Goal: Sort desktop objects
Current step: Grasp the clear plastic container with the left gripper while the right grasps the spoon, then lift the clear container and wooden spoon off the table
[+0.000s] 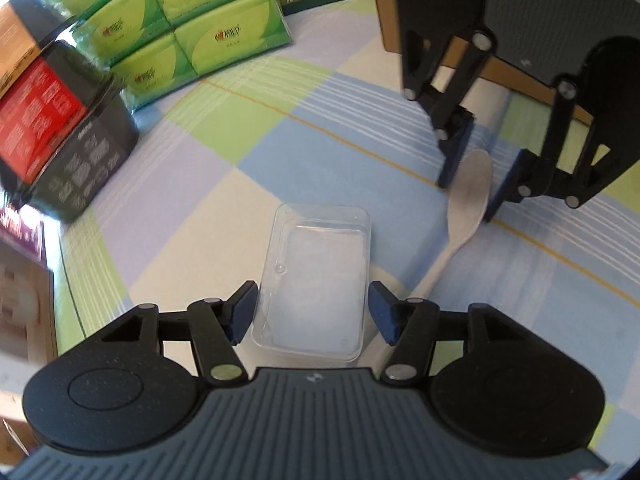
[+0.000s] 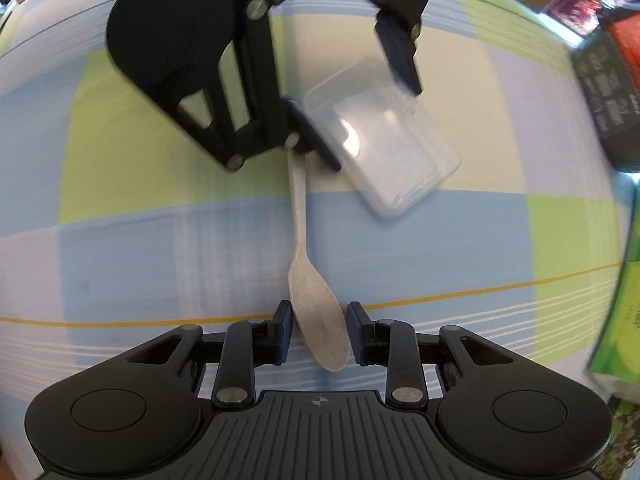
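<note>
A clear plastic tray point(image 1: 316, 280) lies on the checked tablecloth point(image 1: 240, 128). My left gripper point(image 1: 312, 312) is open, with a blue pad close to each long side of the tray. In the right wrist view the same tray point(image 2: 392, 160) sits between the left gripper's point(image 2: 372, 124) fingers. A pale speckled spoon point(image 2: 316, 312) lies beside the tray, its handle pointing toward it. My right gripper point(image 2: 320, 332) is open and low, straddling the spoon's bowl with small gaps. The left wrist view shows the spoon point(image 1: 472, 188) between the right gripper's point(image 1: 468, 200) blue pads.
Stacked green tissue packs point(image 1: 180, 28) stand at the far left. Black and red boxes point(image 1: 60, 140) sit near them at the left edge. A brown box point(image 1: 386, 20) stands behind the right gripper. A black box point(image 2: 608, 100) and a green pack point(image 2: 616, 320) border the right.
</note>
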Demonstrator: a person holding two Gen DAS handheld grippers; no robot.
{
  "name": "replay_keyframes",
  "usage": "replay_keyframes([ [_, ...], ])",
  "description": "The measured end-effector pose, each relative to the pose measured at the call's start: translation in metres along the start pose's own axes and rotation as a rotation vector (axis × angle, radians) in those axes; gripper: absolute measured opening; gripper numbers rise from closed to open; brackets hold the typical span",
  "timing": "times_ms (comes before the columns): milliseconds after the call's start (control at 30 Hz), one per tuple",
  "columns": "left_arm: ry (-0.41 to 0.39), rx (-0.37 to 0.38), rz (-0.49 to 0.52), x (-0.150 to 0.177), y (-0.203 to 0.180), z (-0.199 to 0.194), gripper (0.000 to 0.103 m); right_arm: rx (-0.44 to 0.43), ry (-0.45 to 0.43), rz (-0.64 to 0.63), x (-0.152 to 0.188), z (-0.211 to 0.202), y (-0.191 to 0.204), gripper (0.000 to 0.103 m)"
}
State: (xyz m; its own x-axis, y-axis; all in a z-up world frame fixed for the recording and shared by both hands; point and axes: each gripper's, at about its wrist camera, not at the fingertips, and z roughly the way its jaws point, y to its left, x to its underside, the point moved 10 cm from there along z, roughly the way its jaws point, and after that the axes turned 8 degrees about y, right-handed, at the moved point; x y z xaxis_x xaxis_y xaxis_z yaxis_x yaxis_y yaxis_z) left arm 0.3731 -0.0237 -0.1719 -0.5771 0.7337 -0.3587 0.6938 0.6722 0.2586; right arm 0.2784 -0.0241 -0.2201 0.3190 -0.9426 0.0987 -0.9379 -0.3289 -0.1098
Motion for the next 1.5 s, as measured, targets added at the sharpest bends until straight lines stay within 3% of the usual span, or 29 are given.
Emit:
replay_keyframes([
  [233, 0.04, 0.005, -0.062, 0.041, -0.053, -0.028, 0.051, -0.056, -0.007, 0.1, 0.005, -0.01, 0.065, 0.02],
  [333, 0.045, -0.002, -0.114, 0.059, -0.072, -0.043, 0.051, -0.076, -0.033, 0.18, 0.01, -0.016, 0.091, 0.011],
  [533, 0.056, -0.021, -0.205, 0.092, -0.103, -0.068, 0.051, -0.055, -0.115, 0.247, 0.026, -0.036, 0.115, 0.011],
  [600, 0.063, -0.032, -0.261, 0.101, -0.105, -0.073, 0.051, -0.015, -0.131, 0.274, 0.031, -0.044, 0.105, 0.027],
  [667, 0.065, -0.052, -0.305, 0.107, -0.105, -0.077, 0.051, 0.028, -0.147, 0.319, 0.034, -0.05, 0.088, 0.064],
  [800, 0.054, -0.073, -0.38, 0.108, -0.099, -0.078, 0.051, 0.031, -0.159, 0.45, 0.038, -0.05, 0.051, 0.066],
  [900, 0.043, -0.085, -0.401, 0.103, -0.095, -0.075, 0.051, 0.093, -0.148, 0.354, 0.027, -0.048, 0.043, 0.066],
  [1000, 0.029, -0.089, -0.398, 0.093, -0.089, -0.069, 0.051, 0.179, -0.1, 0.126, 0.019, -0.033, 0.048, 0.066],
  [1133, 0.014, -0.083, -0.374, 0.08, -0.08, -0.061, 0.051, 0.23, -0.036, -0.132, 0.019, -0.012, 0.055, 0.066],
  [1400, -0.002, -0.042, -0.286, 0.061, -0.065, -0.047, 0.051, 0.192, 0.026, -0.291, 0.009, 0.003, 0.041, 0.064],
  [1500, -0.01, -0.026, -0.285, 0.058, -0.063, -0.045, 0.051, 0.16, 0.06, -0.327, 0.008, 0.01, 0.042, 0.057],
])
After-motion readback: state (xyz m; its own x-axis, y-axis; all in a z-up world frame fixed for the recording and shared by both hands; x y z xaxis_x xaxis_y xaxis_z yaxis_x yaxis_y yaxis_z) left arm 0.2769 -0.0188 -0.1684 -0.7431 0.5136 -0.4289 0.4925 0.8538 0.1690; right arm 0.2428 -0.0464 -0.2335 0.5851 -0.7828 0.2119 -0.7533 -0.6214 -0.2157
